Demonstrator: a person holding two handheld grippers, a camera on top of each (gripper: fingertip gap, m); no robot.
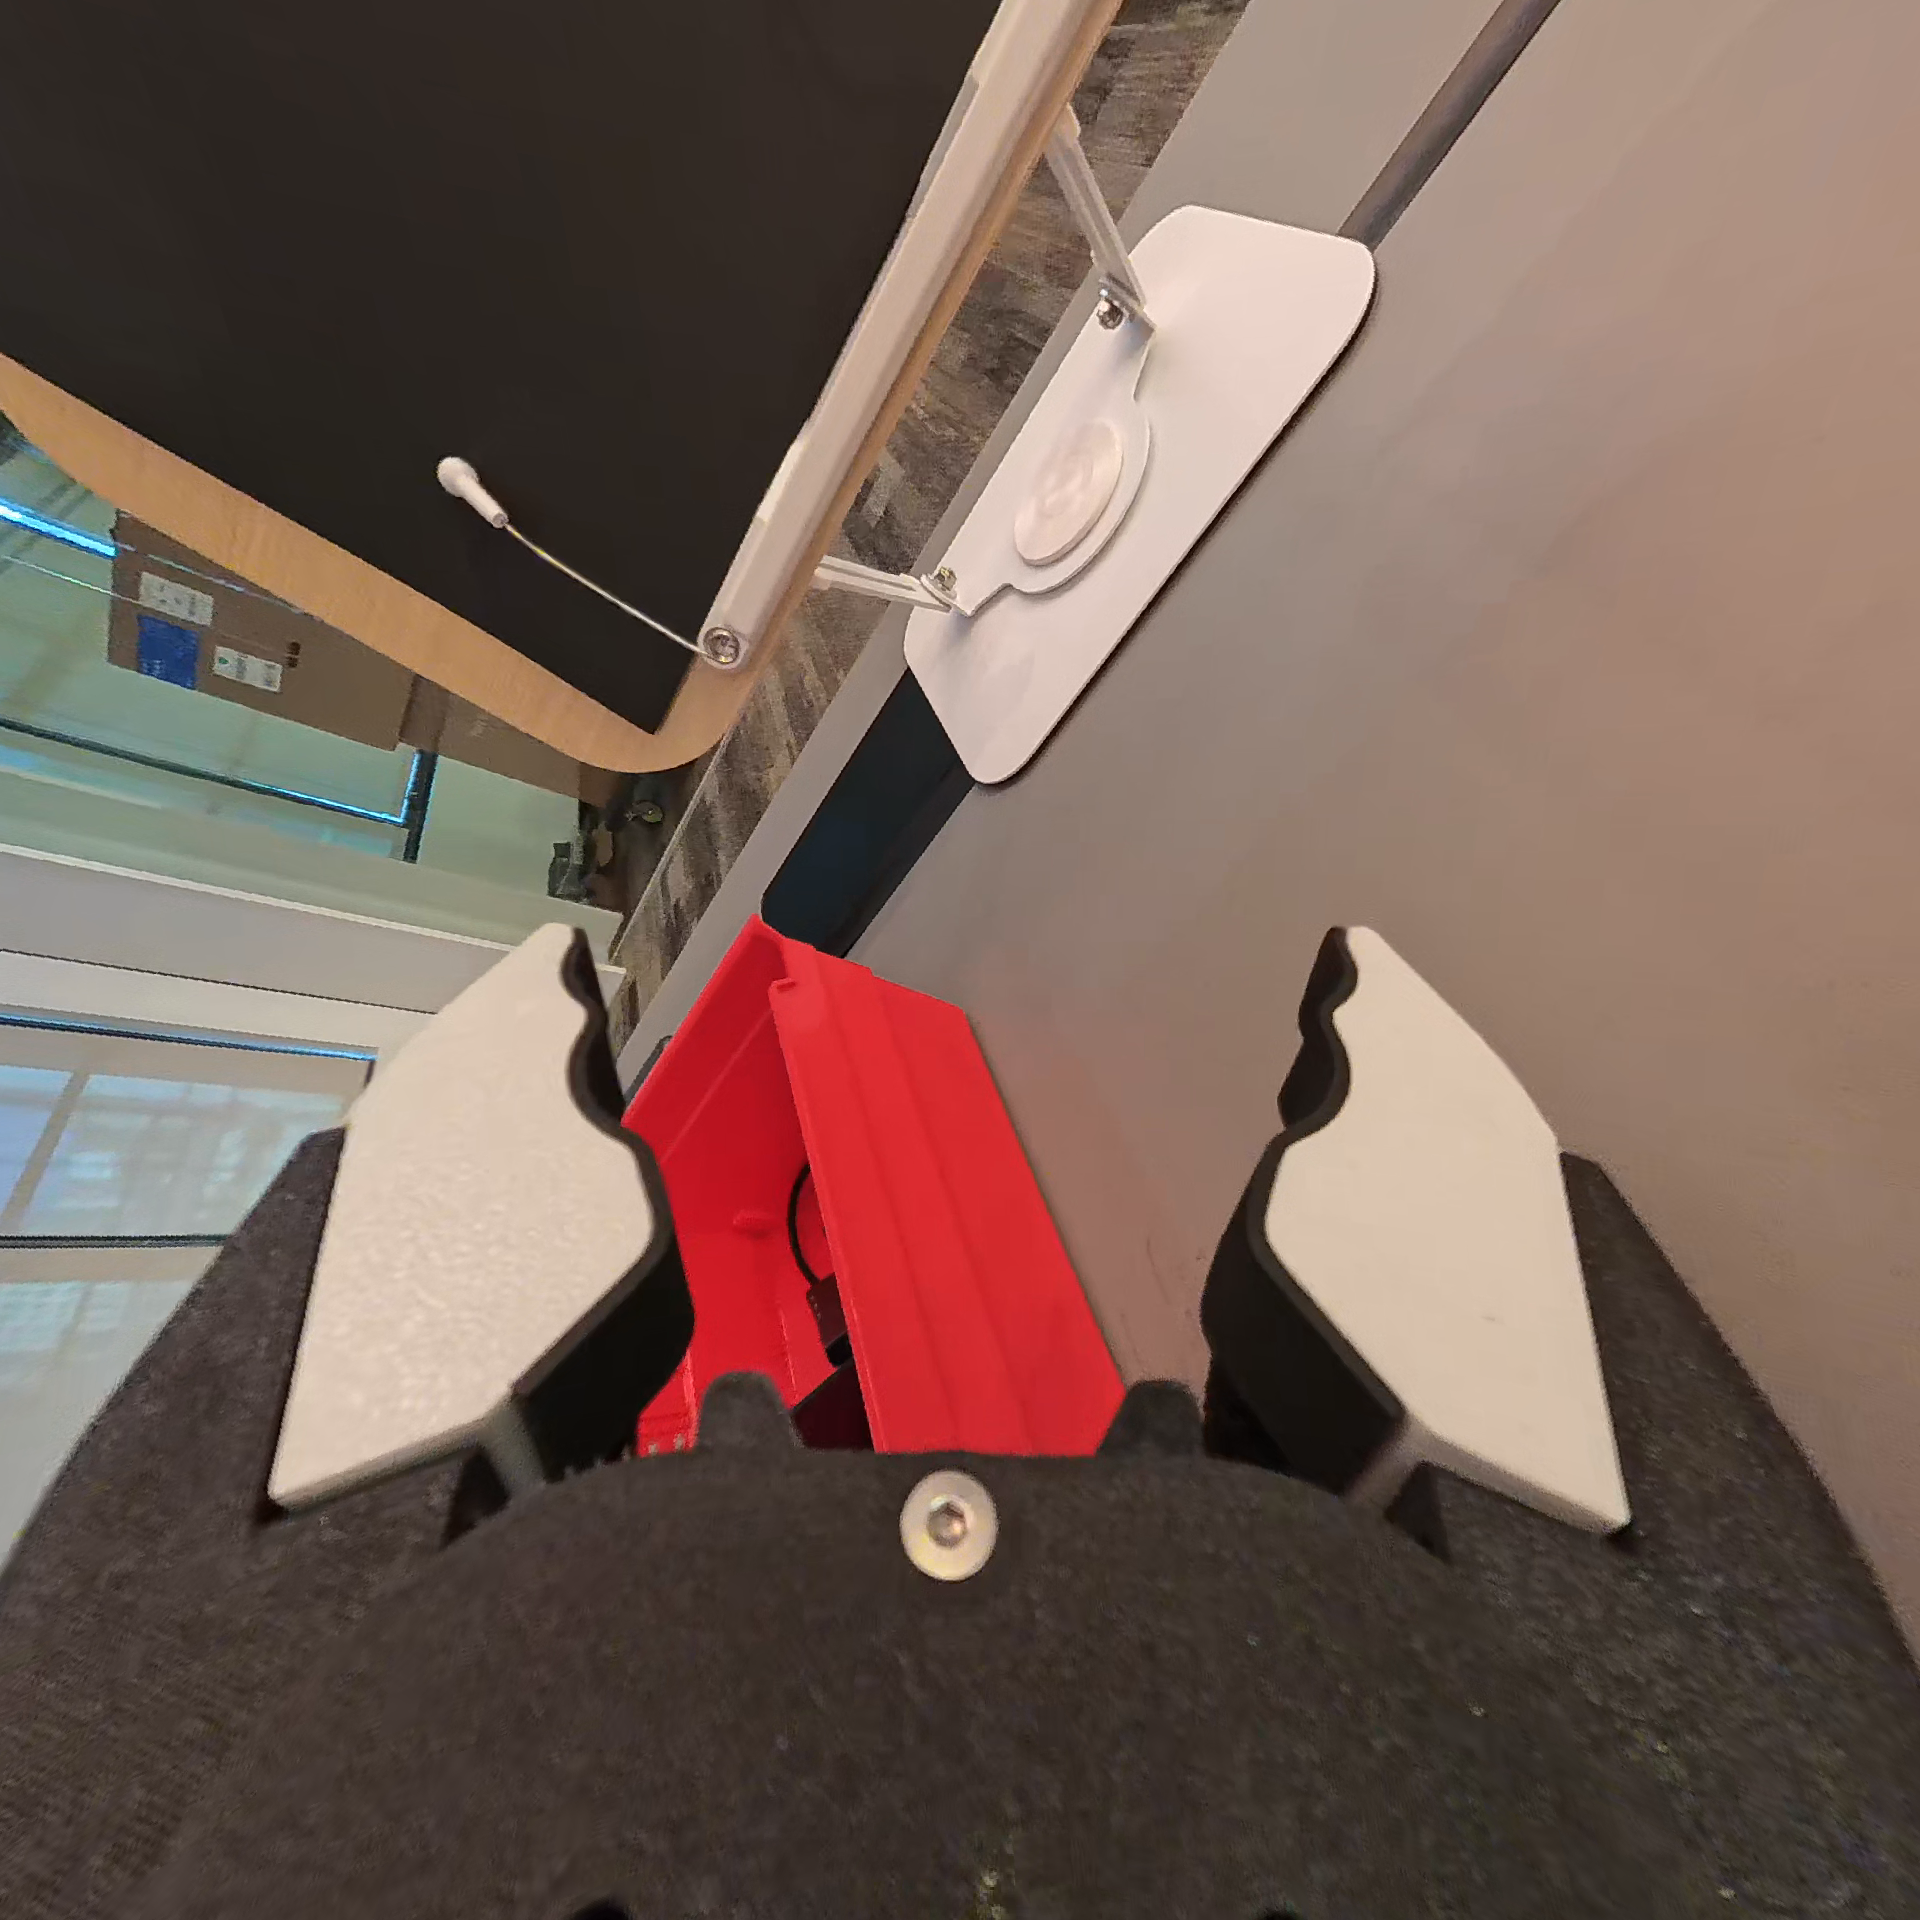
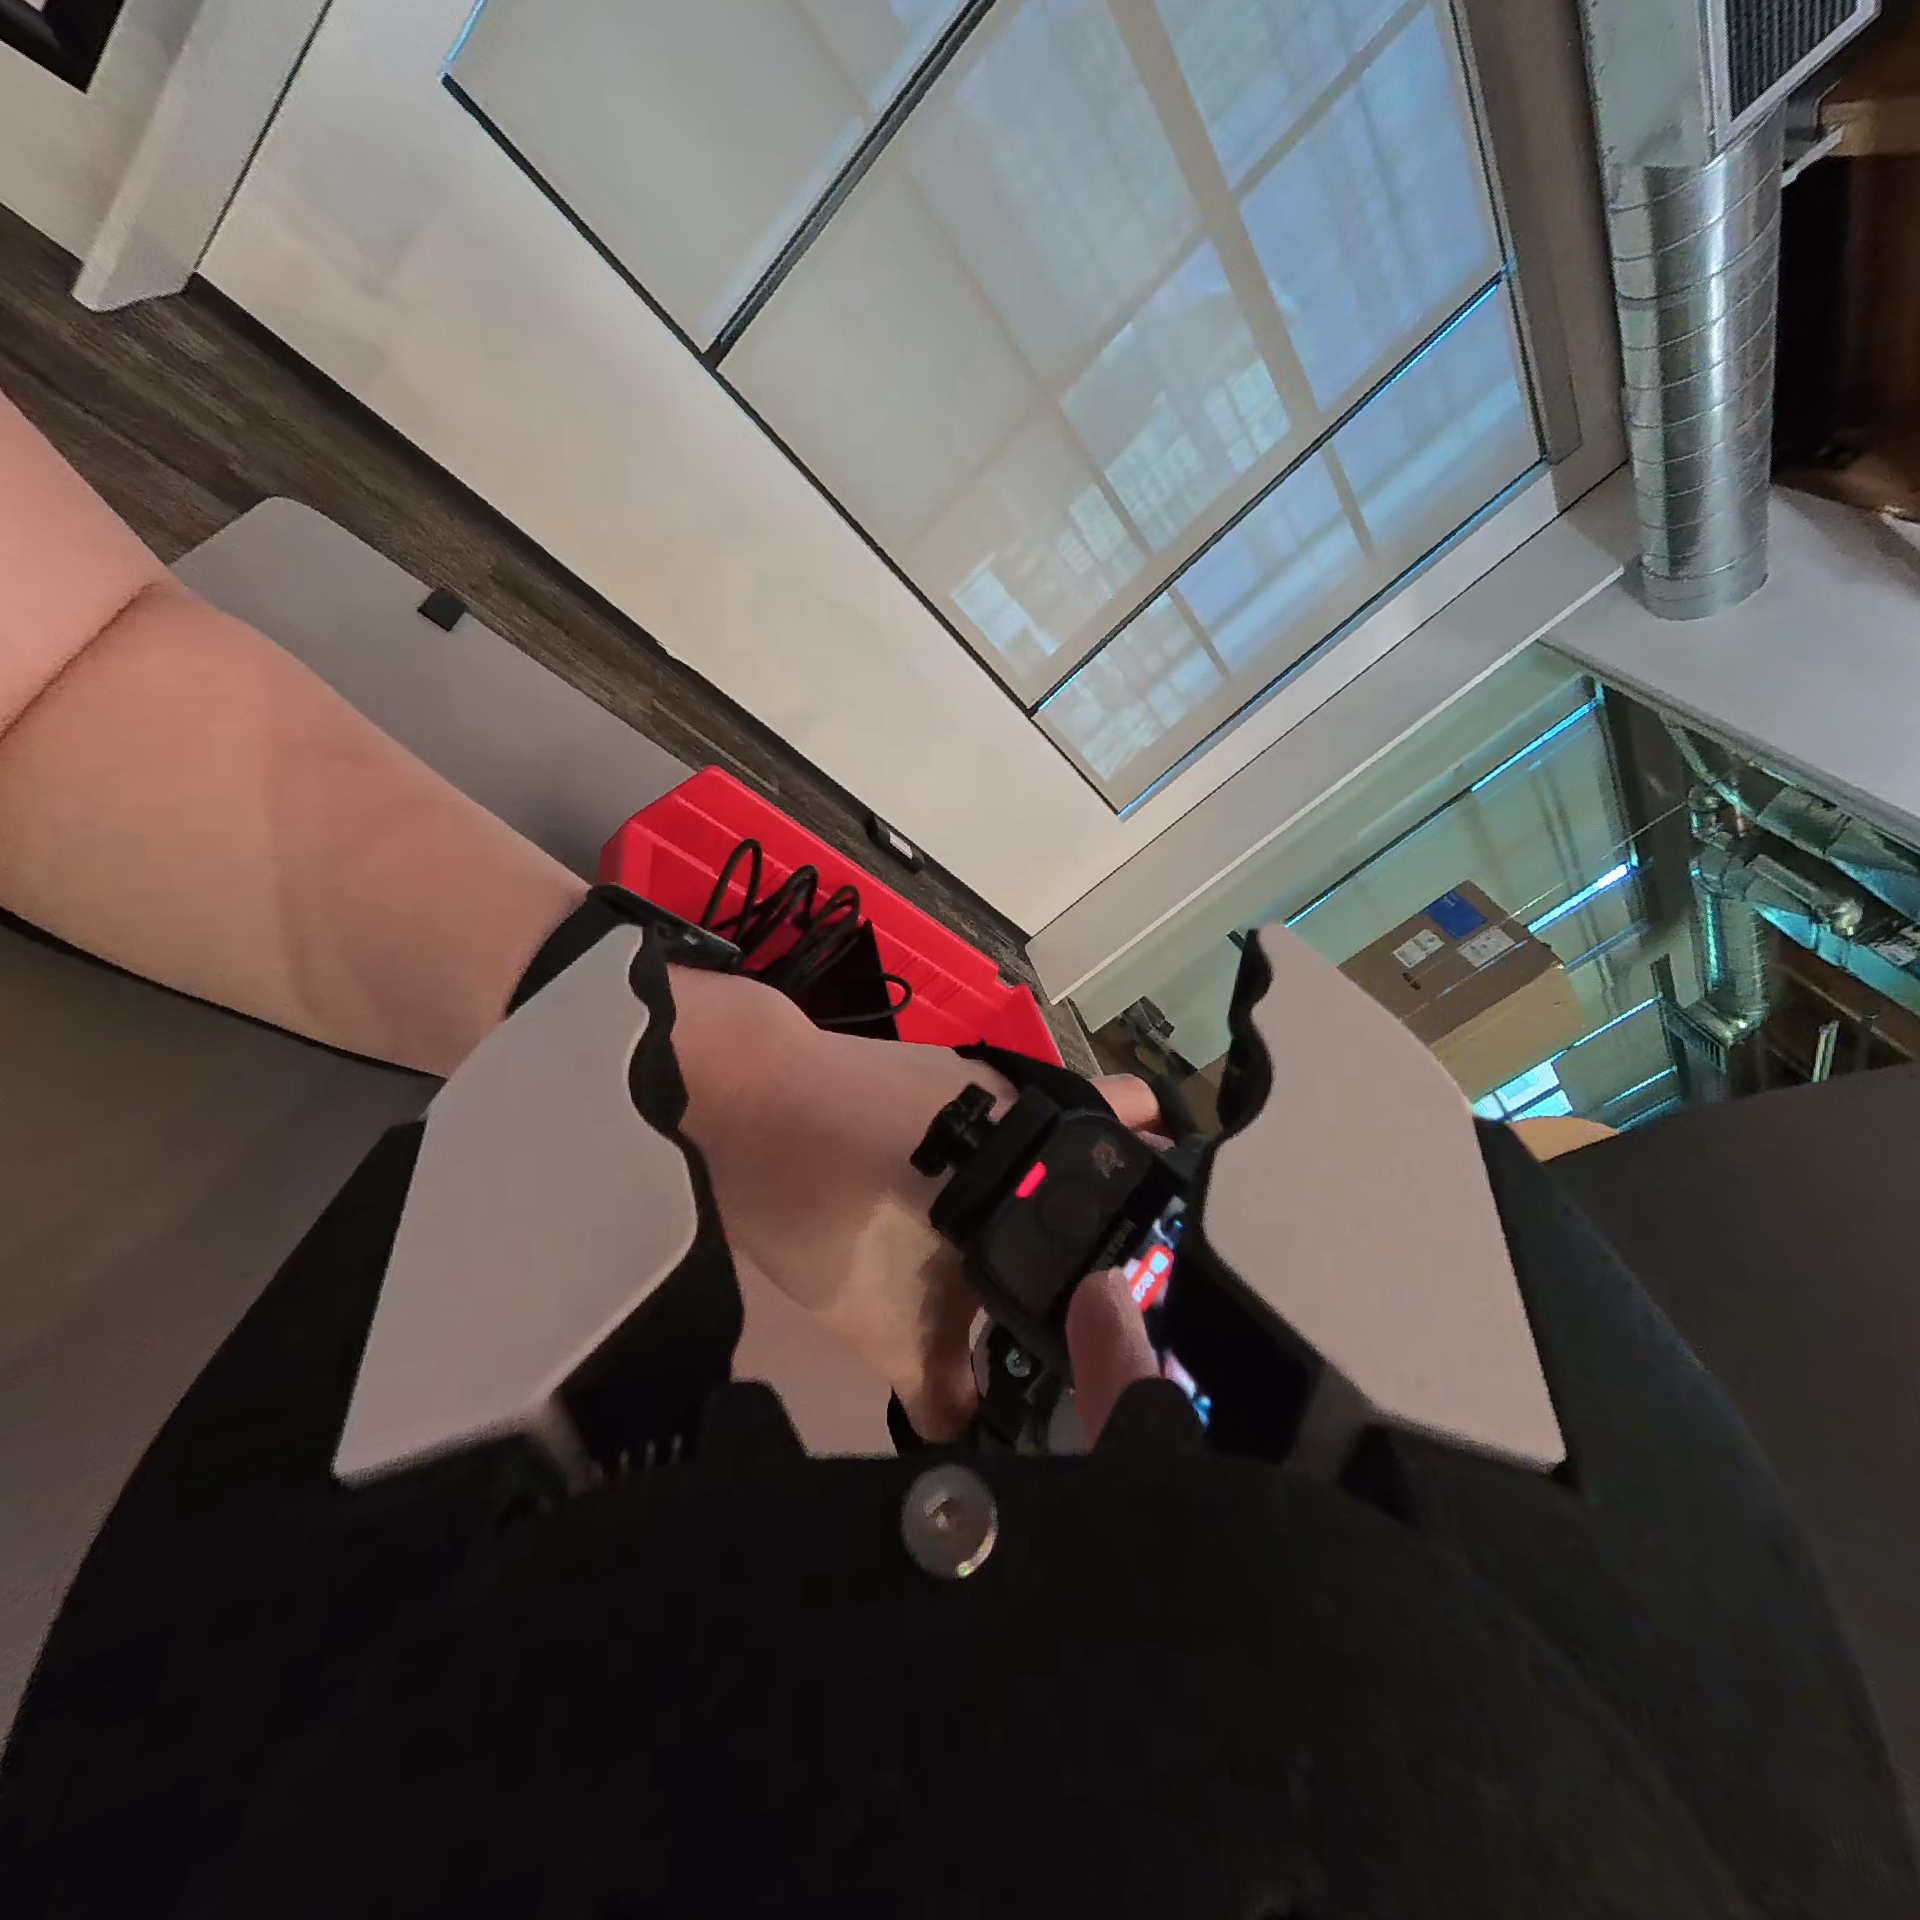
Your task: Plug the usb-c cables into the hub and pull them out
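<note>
My left gripper (image 1: 958, 940) is open and empty, its jaws wide apart over the grey table (image 1: 1455, 831). A red bin (image 1: 894, 1143) lies low between its fingers, untouched by either pad. A black cable (image 1: 805, 1221) with a dark plug (image 1: 826, 1314) lies inside the bin. My right gripper (image 2: 945, 940) is open and empty. Between its fingers I see a person's hand (image 2: 810, 1122) gripping the left gripper's handle, with its black camera (image 2: 1049, 1195). Beyond the hand stands the red bin (image 2: 686, 831), holding coiled black cables (image 2: 790, 904) and a dark flat thing (image 2: 852, 987). I cannot make out a hub.
A white flat plate (image 1: 1132, 488) with thin metal struts lies on the table beyond the bin. A black panel with a wooden edge (image 1: 416, 312) fills the upper left. A bare forearm (image 2: 208, 810) crosses the left of the right wrist view. Windows and cardboard boxes (image 2: 1475, 977) are behind. My hands' fingertips stand some 20 cm from each other.
</note>
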